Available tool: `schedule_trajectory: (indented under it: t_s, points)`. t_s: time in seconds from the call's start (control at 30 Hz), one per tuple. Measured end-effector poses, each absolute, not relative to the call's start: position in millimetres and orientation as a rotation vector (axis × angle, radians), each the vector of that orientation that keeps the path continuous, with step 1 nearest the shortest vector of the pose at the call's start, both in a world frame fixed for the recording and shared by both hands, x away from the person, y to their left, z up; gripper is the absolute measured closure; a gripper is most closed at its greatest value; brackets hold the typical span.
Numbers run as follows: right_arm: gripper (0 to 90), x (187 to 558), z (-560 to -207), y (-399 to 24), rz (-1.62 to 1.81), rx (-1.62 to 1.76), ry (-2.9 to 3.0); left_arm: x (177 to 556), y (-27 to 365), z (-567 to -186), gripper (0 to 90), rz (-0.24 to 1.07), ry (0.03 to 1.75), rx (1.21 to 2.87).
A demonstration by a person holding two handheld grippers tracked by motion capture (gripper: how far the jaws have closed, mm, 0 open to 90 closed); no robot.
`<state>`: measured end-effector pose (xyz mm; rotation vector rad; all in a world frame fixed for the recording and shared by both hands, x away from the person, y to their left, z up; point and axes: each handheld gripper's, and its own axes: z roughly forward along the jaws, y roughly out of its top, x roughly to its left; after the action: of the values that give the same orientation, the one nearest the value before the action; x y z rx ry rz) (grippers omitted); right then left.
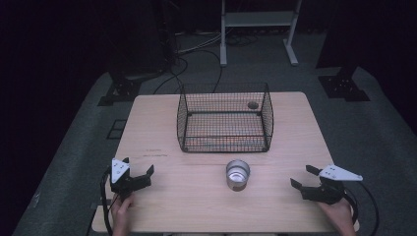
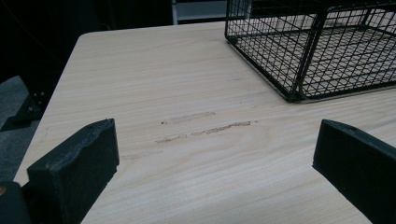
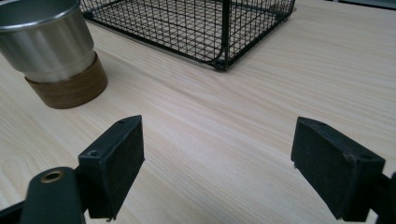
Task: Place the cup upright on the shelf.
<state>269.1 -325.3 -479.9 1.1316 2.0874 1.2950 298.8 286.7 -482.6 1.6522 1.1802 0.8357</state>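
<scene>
Right gripper (image 1: 301, 178): jaws spread wide, nothing between them, resting low on the table (image 1: 162, 123) to the right of the cup (image 1: 238, 174) and well apart from it. Left gripper (image 1: 140, 172): likewise wide open and empty, to the left of the cup, well apart.

Cup stands upright on the near half of the table, just in front of the wire basket (image 1: 224, 118), not touching it.

Judgement: step in hand is the approach to the cup. The right gripper seems better aimed; its view has the cup (image 3: 53, 49) ahead. Best to close on the wall above the base band, jaws level, squeezing gently.

Materials: cup is smooth brushed metal, tapered, with a wood-toned band at the foot, so likely slippery. Basket is black wire mesh, open-topped. Table is pale wood grain with faint scuffs (image 2: 205, 128).
</scene>
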Motion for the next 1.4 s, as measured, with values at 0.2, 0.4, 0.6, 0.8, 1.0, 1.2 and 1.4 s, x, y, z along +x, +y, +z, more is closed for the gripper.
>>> schedule_trajectory:
  t_s: [0.2, 0.4, 0.6, 0.8, 1.0, 1.2, 1.4]
  points:
    - [16.4, 268, -476, -323, 1.314, 1.115, 2.084, 299, 286, -483, 0.0, 0.835, 1.178, 1.657]
    - [15.5, 266, -472, -316, 1.320, 1.084, 2.099, 298, 286, -482, 0.0, 0.834, 1.171, 1.664]
    - [14.2, 265, -467, -307, 1.343, 1.046, 2.113, 298, 286, -482, 0.0, 0.835, 1.171, 1.661]
    - [14.0, 263, -458, -298, 1.370, 1.002, 2.136, 298, 286, -483, 0.0, 0.835, 1.170, 1.664]
    - [13.9, 262, -454, -293, 1.395, 0.979, 2.152, 298, 286, -483, 0.0, 0.835, 1.172, 1.664]
    - [13.6, 262, -451, -282, 1.400, 0.942, 2.191, 298, 286, -483, 0.0, 0.835, 1.172, 1.665]
    - [13.7, 261, -447, -271, 1.394, 0.902, 2.223, 298, 286, -482, 0.0, 0.833, 1.174, 1.664]
